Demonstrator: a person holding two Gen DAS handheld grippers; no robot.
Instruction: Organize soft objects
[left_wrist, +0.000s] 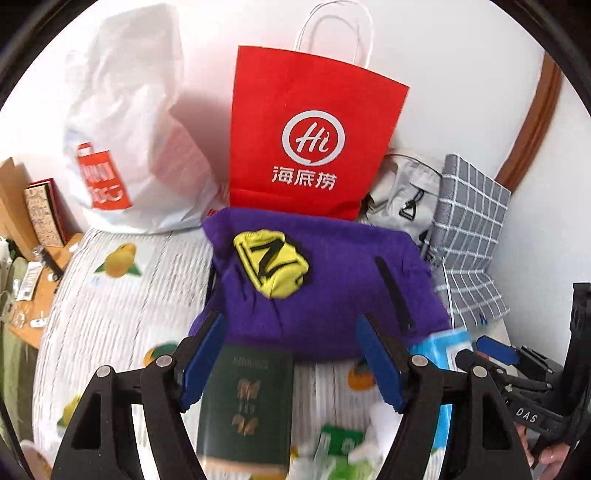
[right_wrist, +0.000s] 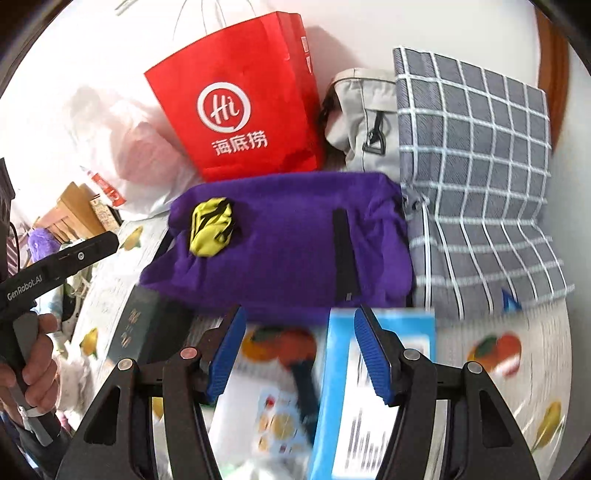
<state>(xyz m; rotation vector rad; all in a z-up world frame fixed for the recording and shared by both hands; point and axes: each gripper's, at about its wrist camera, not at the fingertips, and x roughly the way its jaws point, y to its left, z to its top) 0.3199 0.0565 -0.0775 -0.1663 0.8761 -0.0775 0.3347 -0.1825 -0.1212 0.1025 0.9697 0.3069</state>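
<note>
A bed with a white cover printed with oranges fills both views, and clutter crowds its far edge against a pale wall. Standing propped on that wall, likely so they stay upright, are a white plastic bag at far left, a red paper bag in the middle, a grey backpack and a grey checked cushion at far right.

In front of the red bag lies a folded purple garment, squared into a neat block with a yellow patch on top. It looks already tidied, set well back to clear the near bed.

Nearer the cameras, a dark green book lies below the left gripper, and a blue box lies below the right gripper. Both grippers point down towards the bed with jaws parted fairly wide, and nothing sits between the blue pads; they appear to hover, holding nothing. A hand grasps the left gripper's handle at the right view's left edge.

Much is unclear. The near bed is smeared by blur, so the white and green items by the book cannot be identified. The bags' contents are hidden. A desk at far left is cut off.
</note>
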